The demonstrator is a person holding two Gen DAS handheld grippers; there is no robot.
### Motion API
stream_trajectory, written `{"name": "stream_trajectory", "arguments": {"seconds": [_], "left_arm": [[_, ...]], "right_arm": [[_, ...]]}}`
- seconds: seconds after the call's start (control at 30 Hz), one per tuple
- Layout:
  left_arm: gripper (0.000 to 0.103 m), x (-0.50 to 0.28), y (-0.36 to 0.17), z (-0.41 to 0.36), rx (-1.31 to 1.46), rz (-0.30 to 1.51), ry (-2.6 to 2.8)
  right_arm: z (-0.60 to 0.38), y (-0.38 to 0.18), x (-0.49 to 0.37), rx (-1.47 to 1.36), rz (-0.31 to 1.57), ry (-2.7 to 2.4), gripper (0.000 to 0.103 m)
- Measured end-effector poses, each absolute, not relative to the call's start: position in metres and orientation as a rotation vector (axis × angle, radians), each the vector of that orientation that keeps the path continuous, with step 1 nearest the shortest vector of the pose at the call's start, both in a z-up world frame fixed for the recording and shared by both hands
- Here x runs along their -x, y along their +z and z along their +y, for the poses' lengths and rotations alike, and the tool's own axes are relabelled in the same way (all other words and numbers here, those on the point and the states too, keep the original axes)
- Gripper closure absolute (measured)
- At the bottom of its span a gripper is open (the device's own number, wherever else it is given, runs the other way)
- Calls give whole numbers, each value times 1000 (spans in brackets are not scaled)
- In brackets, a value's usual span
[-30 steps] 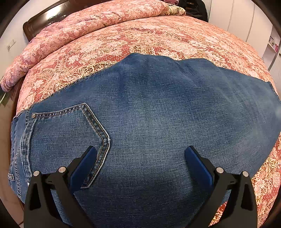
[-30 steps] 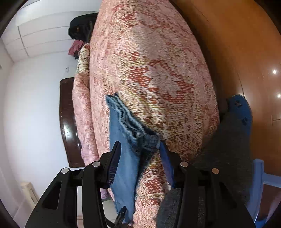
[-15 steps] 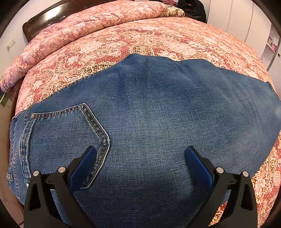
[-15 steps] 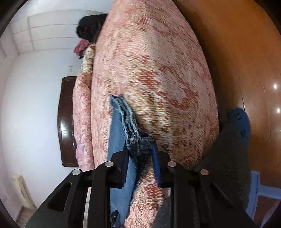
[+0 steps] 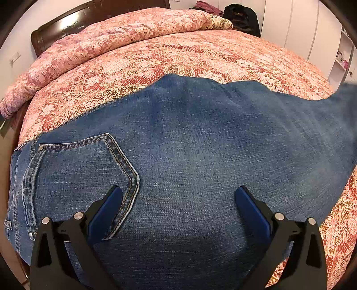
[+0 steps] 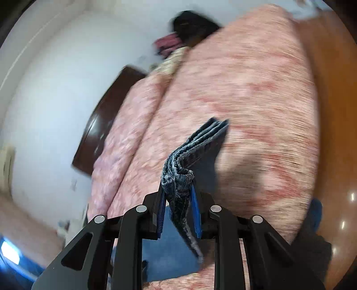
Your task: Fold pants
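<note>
One pair of jeans [image 5: 189, 160] lies flat across the near part of the bed [image 5: 200, 55], waistband and back pocket [image 5: 89, 169] at the left, legs running off to the right. Far right end of the legs looks raised off the cover in the left view. Stacked hem [image 6: 178, 178] of both legs sits pinched between the blue pads of the right gripper [image 6: 177, 214], fingers clamped on the denim, layers bunched at the bite. Heavy blur around it in the right view, so probably mid-swing.

Left gripper [image 5: 178, 205] hovers low over the seat area, fingers [image 5: 107, 207] spread wide apart, nothing between them; whether the pads press on the cloth cannot be told.

Likely step in hand: carrying the hem over toward the waistband for the first fold. To do it well:
- Keep the bite firm and even so none of the stacked layers slips out.
- Lift high enough for the legs to clear the cover, then lay the hem down square with the waistband at the left.
- Use the open left fingers to pin the seat so the lower layer does not drag.
- Release only once the edges line up, then smooth toward the crease.

Beyond the jeans: patterned red cover, rolled pink quilt [image 5: 111, 33] at the far side, dark headboard [image 5: 67, 20] far left, white wardrobe [image 5: 290, 24] far right.
</note>
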State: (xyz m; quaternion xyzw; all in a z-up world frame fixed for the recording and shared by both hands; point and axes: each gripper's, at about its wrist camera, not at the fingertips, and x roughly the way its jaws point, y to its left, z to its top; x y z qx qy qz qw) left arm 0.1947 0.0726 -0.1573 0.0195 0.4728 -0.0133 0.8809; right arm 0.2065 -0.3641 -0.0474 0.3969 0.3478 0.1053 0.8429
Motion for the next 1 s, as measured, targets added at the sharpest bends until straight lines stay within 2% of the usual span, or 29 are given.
{"name": "stream_trajectory", "arguments": {"seconds": [0.1, 0.23, 0.4, 0.5, 0.63, 1.0], "left_arm": [[2, -194, -156, 73, -41, 979, -30], [2, -187, -149, 75, -62, 958, -13], [2, -169, -130, 90, -103, 888, 57], [2, -158, -123, 103, -132, 861, 114], [2, -151, -132, 123, -101, 887, 158], [2, -156, -149, 138, -18, 921, 214]], "right_arm": [[-304, -25, -221, -704, 739, 339, 83], [-226, -24, -229, -554, 783, 470, 83], [-117, -63, -230, -292, 904, 580, 83], [-61, -113, -224, -127, 1034, 616, 83], [-38, -165, -211, -47, 1129, 593, 83], [-34, -144, -205, -40, 1122, 598, 83]]}}
